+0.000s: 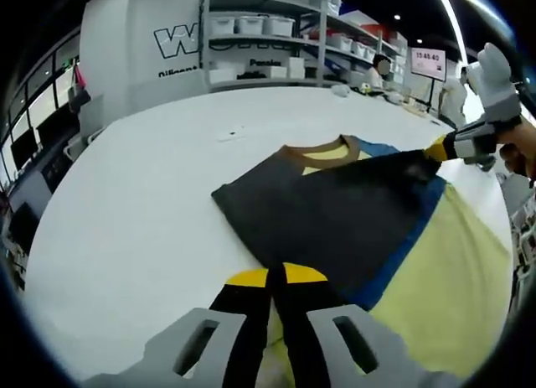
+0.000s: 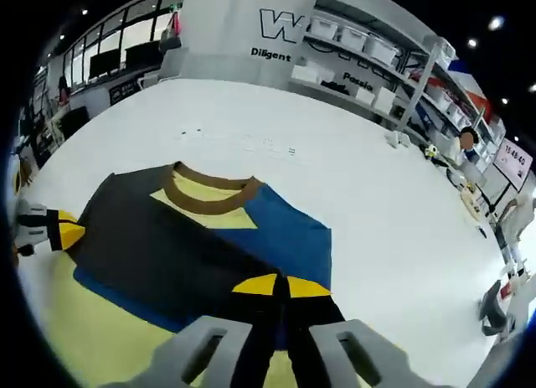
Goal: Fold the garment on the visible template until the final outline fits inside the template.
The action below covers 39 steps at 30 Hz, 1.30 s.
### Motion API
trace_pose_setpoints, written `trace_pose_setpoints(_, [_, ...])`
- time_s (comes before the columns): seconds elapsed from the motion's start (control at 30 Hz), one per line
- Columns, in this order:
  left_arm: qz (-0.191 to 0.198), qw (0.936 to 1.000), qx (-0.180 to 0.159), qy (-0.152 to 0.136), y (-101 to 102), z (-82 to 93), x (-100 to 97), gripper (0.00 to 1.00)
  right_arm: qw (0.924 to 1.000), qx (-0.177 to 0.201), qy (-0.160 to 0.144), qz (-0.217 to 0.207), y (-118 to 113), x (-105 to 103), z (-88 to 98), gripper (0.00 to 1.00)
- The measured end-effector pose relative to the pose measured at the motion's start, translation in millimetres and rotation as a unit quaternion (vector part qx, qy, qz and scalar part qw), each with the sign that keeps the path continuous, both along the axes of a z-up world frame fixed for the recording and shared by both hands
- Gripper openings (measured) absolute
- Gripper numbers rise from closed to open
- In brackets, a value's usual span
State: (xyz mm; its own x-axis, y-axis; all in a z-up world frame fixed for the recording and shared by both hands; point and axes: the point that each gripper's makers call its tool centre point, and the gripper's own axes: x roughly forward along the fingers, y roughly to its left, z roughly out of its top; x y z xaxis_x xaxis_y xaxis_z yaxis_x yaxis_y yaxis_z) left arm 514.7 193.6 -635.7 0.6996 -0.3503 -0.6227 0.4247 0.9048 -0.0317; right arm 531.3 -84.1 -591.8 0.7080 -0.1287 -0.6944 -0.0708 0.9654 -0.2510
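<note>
I've got the garment point(image 1: 335, 212) lying on the white table point(image 1: 142, 195), partly folded: a dark panel is pulled across the yellow and blue body, w/ the brown collar point(image 1: 322, 148) at the far edge.

Left gripper view: left gripper point(image 1: 276, 275) has its yellow tips pressed together on the near edge of the dark fabric, so it's pinching the garment. The right gripper point(image 1: 437, 149) comes in from the right w/ a gloved hand point(image 1: 494, 74) behind it, its yellow tip at the dark panel's far corner. This view also gives me more of the yellow body, spread toward the right, plus a screen point(image 1: 428, 63) in the bkgd.

Right gripper view: right gripper point(image 2: 280, 285) tips are closed tight on the fabric where dark meets blue. The left gripper point(image 2: 59, 229) shows at the left edge, touching the dark panel's corner. Here I see the collar full-on, a blue shoulder point(image 2: 280, 229) beside it and faint marks point(image 2: 239, 142) on the table beyond the garment. Shelves w/ bins point(image 2: 368, 49) stand behind. I can't make out a template outline in either view.
</note>
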Motion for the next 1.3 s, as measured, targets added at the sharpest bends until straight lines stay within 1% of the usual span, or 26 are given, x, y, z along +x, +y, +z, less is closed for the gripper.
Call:
trace_pose_setpoints(0.03, [0.003, 1.0, -0.004, 0.002, 0.1, -0.1, 0.0, 0.02, 0.9999, -0.005, -0.006, -0.011, -8.4, 2.8, 2.9, 0.0])
trace_pose_setpoints(0.07, [0.001, 1.0, -0.002, 0.001, 0.0, -0.1, 0.1, 0.02, 0.9999, -0.005, -0.009, -0.013, -11.8, 4.3, 4.3, 0.0])
trace_pose_setpoints(0.13, [-0.001, 1.0, -0.001, 0.001, 0.0, -0.1, 0.1, 0.02, 0.9998, -0.001, -0.012, -0.017, -13.5, 4.9, 5.2, 0.0])
trace_pose_setpoints(0.17, [-0.001, 1.0, -0.001, 0.001, 0.0, -0.1, 0.1, 0.02, 0.9997, 0.002, -0.013, -0.018, -14.0, 5.1, 5.4, 0.02])
trace_pose_setpoints(0.23, [0.0, 1.0, -0.003, 0.002, 0.1, -0.1, 0.2, 0.02, 0.9987, 0.03, -0.022, -0.035, -14.0, 6.2, 5.8, 0.09])
trace_pose_setpoints(0.27, [-0.002, 1.0, -0.006, 0.003, 0.1, -0.3, 0.4, 0.02, 0.9936, 0.084, -0.037, -0.066, -11.5, -0.3, 8.6, 0.12])
trace_pose_setpoints(0.33, [-0.006, 1.0, 0.003, 0.0, -0.7, -0.1, 0.0, 0.02, 0.9885, 0.121, -0.055, -0.072, -2.7, -7.0, 10.3, 0.16])
trace_pose_setpoints(0.37, [-0.008, 1.0, 0.005, -0.001, -0.7, -0.1, 0.1, 0.02, 0.9888, 0.122, -0.052, -0.068, 1.1, -11.8, 10.1, 0.2])
trace_pose_setpoints(0.4, [-0.008, 0.9999, 0.006, -0.001, -0.7, -0.1, 0.2, 0.02, 0.9879, 0.133, -0.051, -0.061, 8.3, -14.4, 9.0, 0.22])
trace_pose_setpoints(0.43, [-0.008, 0.9999, 0.006, -0.002, -0.6, -0.1, 0.3, 0.02, 0.9872, 0.14, -0.057, -0.049, 17.5, -15.4, 9.3, 0.25])
trace_pose_setpoints(0.5, [-0.007, 1.0, 0.004, -0.001, -0.6, -0.1, 0.2, 0.02, 0.9883, 0.139, -0.055, -0.03, 29.3, -16.6, 6.7, 0.28])
trace_pose_setpoints(0.53, [-0.008, 1.0, 0.004, -0.001, -0.6, 0.0, 0.2, 0.02, 0.9885, 0.138, -0.057, -0.023, 34.5, -16.8, 5.5, 0.28])
trace_pose_setpoints(0.6, [-0.008, 1.0, 0.005, -0.002, -0.6, 0.0, 0.1, 0.02, 0.9892, 0.136, -0.054, 0.012, 52.8, -14.5, 0.5, 0.27])
trace_pose_setpoints(0.67, [-0.01, 0.9999, 0.01, -0.003, -0.9, 0.1, -0.1, 0.02, 0.9892, 0.134, -0.049, 0.032, 64.3, -7.1, -6.6, 0.27])
trace_pose_setpoints(0.73, [-0.013, 0.9998, 0.016, -0.006, -1.1, 0.1, 0.0, 0.02, 0.9887, 0.138, -0.043, 0.039, 69.7, -0.6, -12.7, 0.27])
trace_pose_setpoints(0.87, [-0.014, 0.9998, 0.014, -0.005, -0.9, 0.3, -0.3, 0.02, 0.9891, 0.133, -0.04, 0.049, 70.8, 12.7, -20.3, 0.22])
trace_pose_setpoints(0.97, [-0.012, 0.9999, 0.011, -0.003, -0.7, 0.2, -0.1, 0.02, 0.9882, 0.141, -0.038, 0.046, 69.9, 19.4, -25.3, 0.24])
trace_pose_setpoints(1.07, [-0.013, 0.9998, 0.014, -0.002, -0.9, 0.8, -0.8, 0.02, 0.9886, 0.14, -0.034, 0.043, 68.9, 26.2, -34.7, 0.22])
trace_pose_setpoints(1.17, [-0.013, 0.9998, 0.013, -0.004, -0.7, 0.9, -0.8, 0.02, 0.9886, 0.139, -0.035, 0.046, 71.1, 31.9, -41.2, 0.17])
trace_pose_setpoints(1.23, [-0.012, 0.9999, 0.011, -0.004, -0.5, 0.7, -0.6, 0.02, 0.9898, 0.133, -0.033, 0.039, 69.1, 34.8, -45.9, 0.14])
trace_pose_setpoints(1.27, [-0.011, 0.9999, 0.012, -0.004, -0.6, 0.7, -0.6, 0.02, 0.9899, 0.127, -0.05, 0.037, 66.8, 39.8, -42.8, 0.12])
trace_pose_setpoints(1.3, [-0.01, 0.9999, 0.012, -0.004, -0.5, 0.6, -0.5, 0.02, 0.99, 0.129, -0.043, 0.036, 67.9, 38.4, -44.4, 0.11])
